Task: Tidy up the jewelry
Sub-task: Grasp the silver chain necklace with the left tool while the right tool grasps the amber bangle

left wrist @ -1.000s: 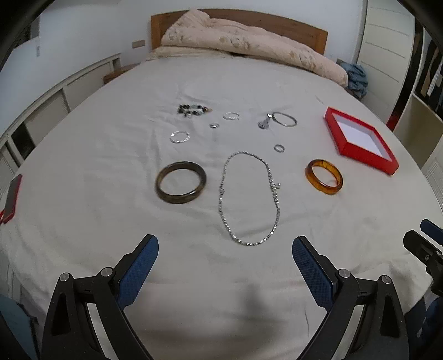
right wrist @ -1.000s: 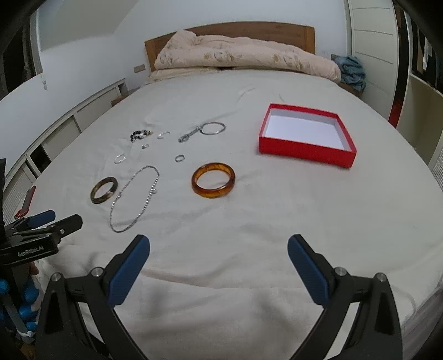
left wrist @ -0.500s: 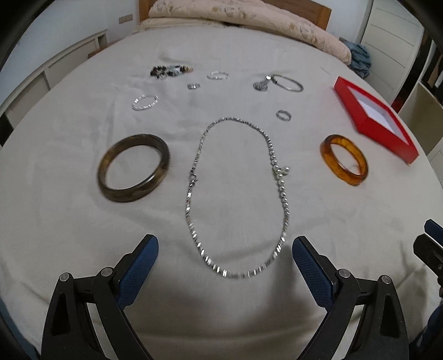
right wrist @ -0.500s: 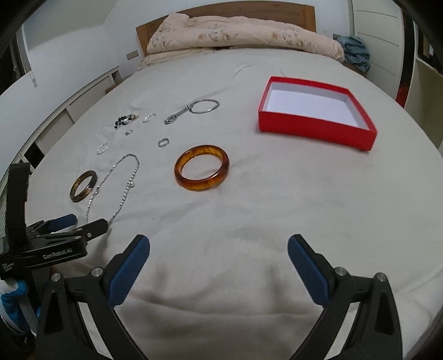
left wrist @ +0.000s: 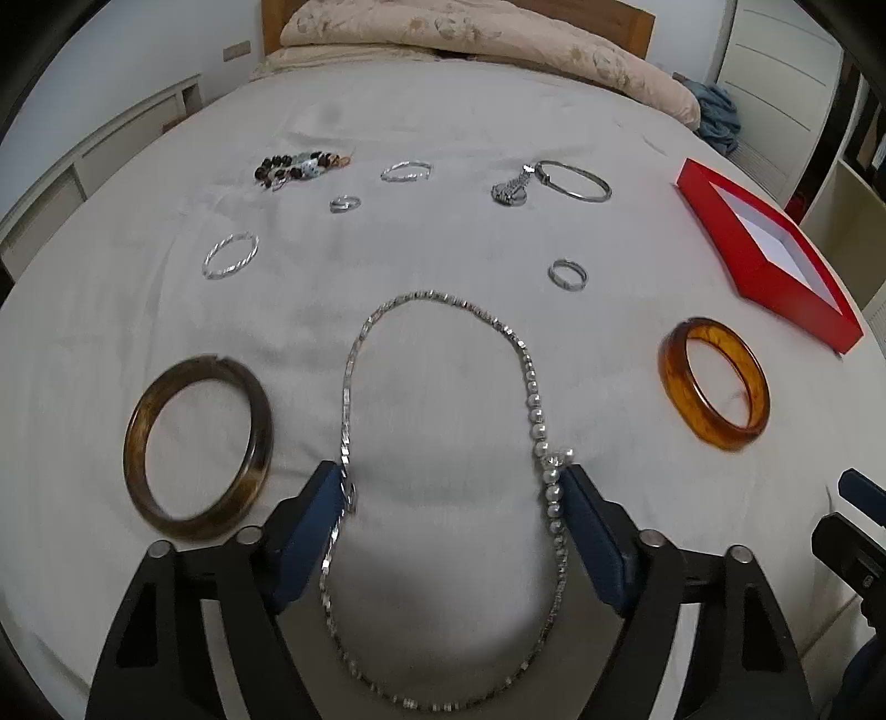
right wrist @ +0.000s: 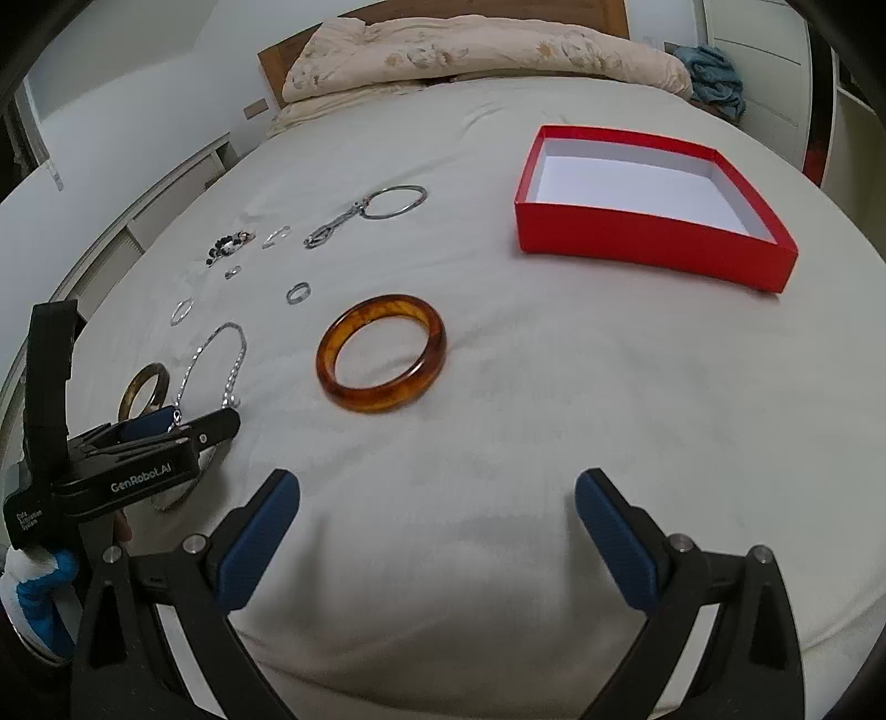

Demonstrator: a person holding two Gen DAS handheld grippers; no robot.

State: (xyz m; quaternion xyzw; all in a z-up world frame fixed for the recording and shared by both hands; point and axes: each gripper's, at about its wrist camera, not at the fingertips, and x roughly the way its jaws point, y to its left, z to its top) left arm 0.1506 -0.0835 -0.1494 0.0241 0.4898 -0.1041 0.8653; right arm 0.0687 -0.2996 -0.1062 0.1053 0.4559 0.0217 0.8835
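Jewelry lies spread on a white bed. My left gripper is open and low over a long silver necklace, its fingertips just outside the chain's two sides. A dark brown bangle lies to its left, an amber bangle to its right. My right gripper is open and empty, hovering over bare sheet in front of the amber bangle. An open red box with a white inside sits at the far right, also in the left wrist view.
Further back lie several small silver rings and bracelets, a dark beaded bracelet and a thin silver bangle with a charm. A quilt is piled at the headboard. The left gripper shows in the right wrist view.
My left gripper has moved forward and down over the necklace, so the chain now lies between its fingers. My right gripper has moved forward towards the amber bangle. Both stay open.
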